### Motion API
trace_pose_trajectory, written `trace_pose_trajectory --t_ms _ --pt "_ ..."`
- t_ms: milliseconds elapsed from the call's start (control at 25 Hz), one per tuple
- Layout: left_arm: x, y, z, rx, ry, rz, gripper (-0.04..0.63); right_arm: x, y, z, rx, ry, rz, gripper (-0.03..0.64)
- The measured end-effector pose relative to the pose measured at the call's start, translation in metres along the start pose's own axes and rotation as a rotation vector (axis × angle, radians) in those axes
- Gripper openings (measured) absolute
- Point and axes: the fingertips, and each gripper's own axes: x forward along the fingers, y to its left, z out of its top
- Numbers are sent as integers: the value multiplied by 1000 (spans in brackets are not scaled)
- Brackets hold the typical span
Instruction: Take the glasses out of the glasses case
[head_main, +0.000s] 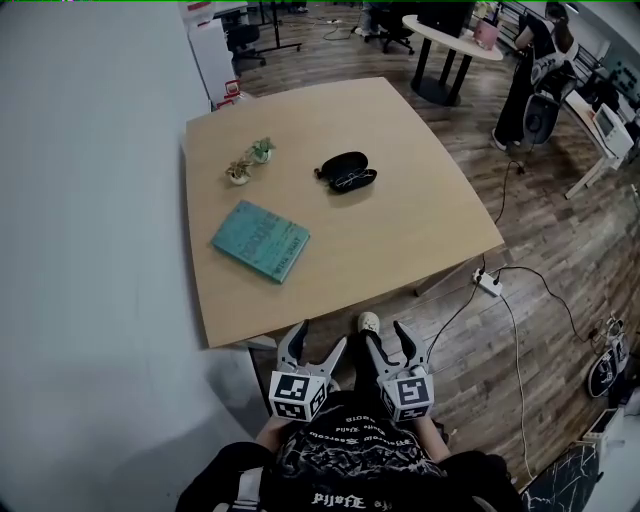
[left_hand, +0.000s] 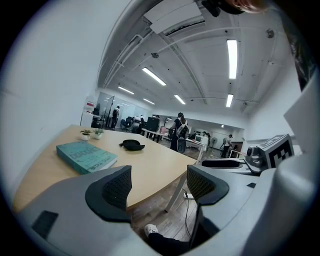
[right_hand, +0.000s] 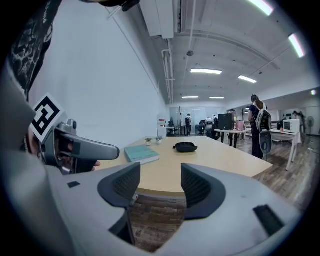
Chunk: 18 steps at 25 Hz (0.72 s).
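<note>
Both wait empty with jaws apart: left hand-held gripper (head_main: 321, 336) and right hand-held gripper (head_main: 385, 333).
They hang off the near edge of the bench (head_main: 400, 235), at 6 o'clock in the head view. The glasses case (head_main: 345, 171) lies open on the bench, well apart at their 12 o'clock, with a teal book (head_main: 261, 241) at its 8 o'clock. The best approach is probably to reach across, steady the case with one gripper, pinch the frame's bridge with the other, and lift gently straight up.
</note>
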Motion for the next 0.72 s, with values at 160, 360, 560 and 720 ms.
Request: trace_pose_trajectory --t_ms 160,360,560,720 --pt "14 8 6 -5 -15 28 354 17 -12 1 1 -6 23 265" --pt "38 25 18 -11 -26 85 354 52 -33 12 2 -17 55 264" --pt "77 44 33 -36 -32 144 354 99 -59 26 -7 -19 107 264" --pt "114 57 50 -47 -22 178 354 140 -88 45 7 -36 133 264"
